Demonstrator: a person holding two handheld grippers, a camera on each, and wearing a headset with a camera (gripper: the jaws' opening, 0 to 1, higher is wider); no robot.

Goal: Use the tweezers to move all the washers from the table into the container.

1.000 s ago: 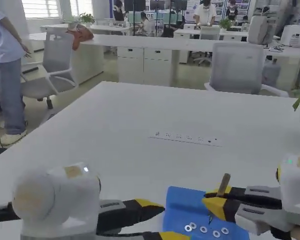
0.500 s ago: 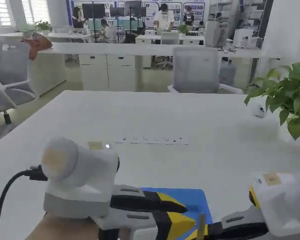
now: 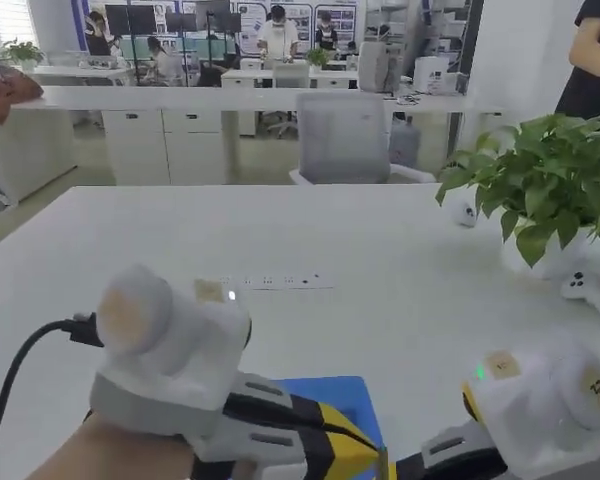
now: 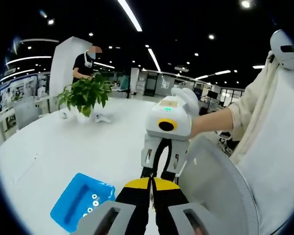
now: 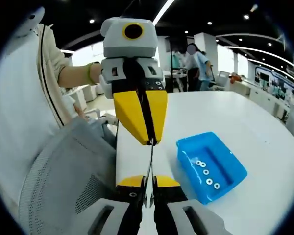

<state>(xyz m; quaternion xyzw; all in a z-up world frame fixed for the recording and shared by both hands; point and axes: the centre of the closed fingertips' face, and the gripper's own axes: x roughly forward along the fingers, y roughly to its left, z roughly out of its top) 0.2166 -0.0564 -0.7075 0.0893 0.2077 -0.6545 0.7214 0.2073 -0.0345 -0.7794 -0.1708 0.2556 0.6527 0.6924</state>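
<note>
Right gripper (image 5: 150,185) pinching tweezers (image 5: 151,164), left gripper (image 5: 151,140) pressed together at their far end, 5 washers (image 5: 206,172) in blue container (image 5: 224,159)

The left gripper (image 3: 372,452) rose and swung toward 3 o'clock across the blue container (image 3: 325,390); the right gripper (image 3: 405,468) dropped toward 5 o'clock.

5 washers (image 5: 204,171), 1 blue container (image 5: 224,161), 1 tweezers (image 5: 151,166), 1 potted plant (image 3: 540,190).
</note>
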